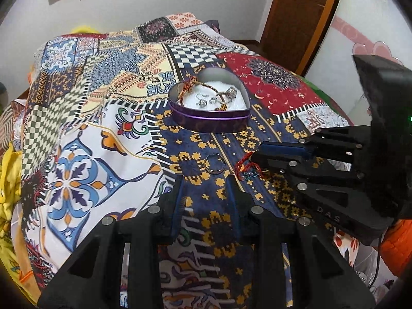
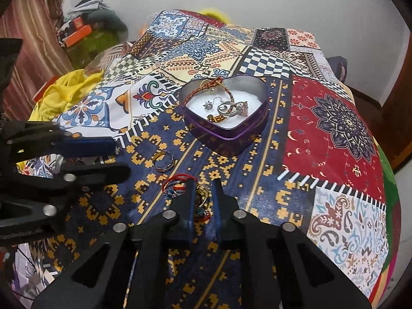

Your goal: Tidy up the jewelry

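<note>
A purple heart-shaped tin (image 1: 209,122) (image 2: 226,139) with a white lining holds several rings, earrings and a red-brown cord bracelet (image 2: 206,87). A silver ring (image 1: 215,163) (image 2: 164,162) lies on the patterned cloth in front of the tin. A tangle of red and teal cord jewelry (image 1: 246,171) (image 2: 199,195) lies beside it. My left gripper (image 1: 206,180) is open, just short of the ring. My right gripper (image 2: 204,182) (image 1: 260,157) is open, its fingers on either side of the cord tangle, low over the cloth.
The colourful patchwork cloth (image 2: 334,118) covers a raised surface that drops off at its edges. Yellow fabric (image 2: 67,90) lies at the left, clutter with an orange box (image 2: 77,33) stands beyond it, and a wooden door (image 1: 296,13) is at the back right.
</note>
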Motion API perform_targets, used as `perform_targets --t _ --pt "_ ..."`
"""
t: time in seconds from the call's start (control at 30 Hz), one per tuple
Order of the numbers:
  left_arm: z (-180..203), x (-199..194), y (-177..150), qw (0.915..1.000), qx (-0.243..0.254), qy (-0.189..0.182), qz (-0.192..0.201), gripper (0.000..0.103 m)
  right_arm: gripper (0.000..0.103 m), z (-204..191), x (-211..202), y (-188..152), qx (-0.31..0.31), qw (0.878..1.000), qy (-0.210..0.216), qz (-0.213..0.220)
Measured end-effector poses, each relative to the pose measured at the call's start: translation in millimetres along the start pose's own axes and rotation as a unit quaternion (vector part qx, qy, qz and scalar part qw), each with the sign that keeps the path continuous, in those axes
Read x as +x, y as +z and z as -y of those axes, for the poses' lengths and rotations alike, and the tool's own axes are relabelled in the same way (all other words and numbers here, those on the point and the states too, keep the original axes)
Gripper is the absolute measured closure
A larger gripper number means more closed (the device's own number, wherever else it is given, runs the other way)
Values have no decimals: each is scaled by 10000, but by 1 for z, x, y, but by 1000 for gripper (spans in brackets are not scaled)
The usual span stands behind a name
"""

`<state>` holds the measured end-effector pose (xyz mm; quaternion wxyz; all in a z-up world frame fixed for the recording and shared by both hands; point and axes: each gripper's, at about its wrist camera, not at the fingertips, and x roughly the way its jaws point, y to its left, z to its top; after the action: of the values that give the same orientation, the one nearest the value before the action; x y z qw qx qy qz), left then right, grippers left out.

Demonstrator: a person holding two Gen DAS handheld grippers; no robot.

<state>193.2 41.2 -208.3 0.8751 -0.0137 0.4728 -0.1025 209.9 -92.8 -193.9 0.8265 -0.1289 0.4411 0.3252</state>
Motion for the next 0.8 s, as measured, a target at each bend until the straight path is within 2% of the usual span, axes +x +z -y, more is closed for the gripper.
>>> perform_targets --t 0.13,0.7,0.77,0.8 --pt "0 10 4 10000 24 8 -58 72 95 0 -6 -3 -55 10000 28 74" --pt "5 36 18 9999 84 9 -97 73 96 34 -31 6 434 9978 -62 498" --pt "4 36 19 9999 72 54 -84 82 96 35 -32 6 448 9976 -71 516" --pt "4 36 18 9999 72 50 -81 82 96 35 -33 6 457 9975 -72 530"
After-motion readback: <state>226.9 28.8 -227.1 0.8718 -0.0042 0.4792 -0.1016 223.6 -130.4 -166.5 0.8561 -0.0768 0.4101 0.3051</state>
